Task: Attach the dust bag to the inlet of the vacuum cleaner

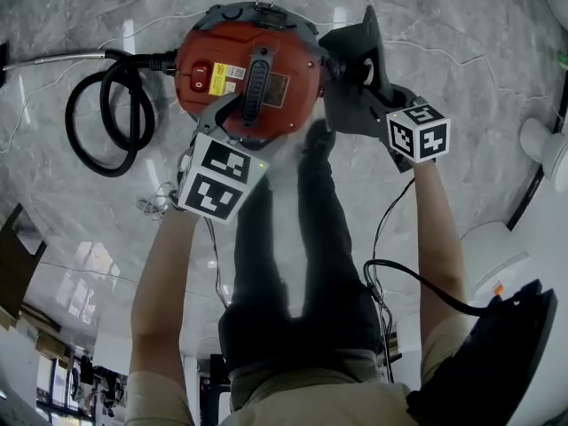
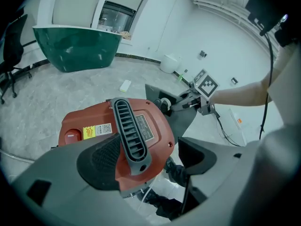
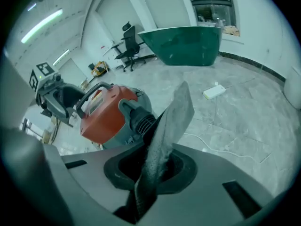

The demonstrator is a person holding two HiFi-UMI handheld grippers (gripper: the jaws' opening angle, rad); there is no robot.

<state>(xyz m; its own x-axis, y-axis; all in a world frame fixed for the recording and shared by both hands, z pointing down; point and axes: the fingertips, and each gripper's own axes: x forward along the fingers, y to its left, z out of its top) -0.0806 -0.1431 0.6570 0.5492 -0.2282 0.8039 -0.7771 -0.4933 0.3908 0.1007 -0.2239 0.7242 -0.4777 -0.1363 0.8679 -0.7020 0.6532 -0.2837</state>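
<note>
A red vacuum cleaner (image 1: 232, 74) (image 2: 89, 126) (image 3: 101, 121) stands on the marble floor, with a black handle (image 2: 130, 131) across its lid. Its ribbed black inlet (image 3: 141, 119) (image 2: 163, 105) sticks out on the right side. My left gripper (image 1: 235, 114) (image 2: 146, 159) is shut on the lid at the handle's near end, one jaw on each side. My right gripper (image 1: 364, 105) (image 3: 150, 173) is shut on the grey dust bag (image 1: 351, 96) (image 3: 171, 117). The bag stands upright right beside the inlet; whether its collar is on the inlet is hidden.
A black hose (image 1: 111, 122) coils on the floor left of the vacuum. The person's dark legs (image 1: 293, 238) stand just behind it, and a black cable (image 1: 390, 269) trails at the right. Farther off are a green tub (image 3: 188, 44) (image 2: 80, 46), a white block (image 3: 214, 92) and an office chair (image 3: 129, 44).
</note>
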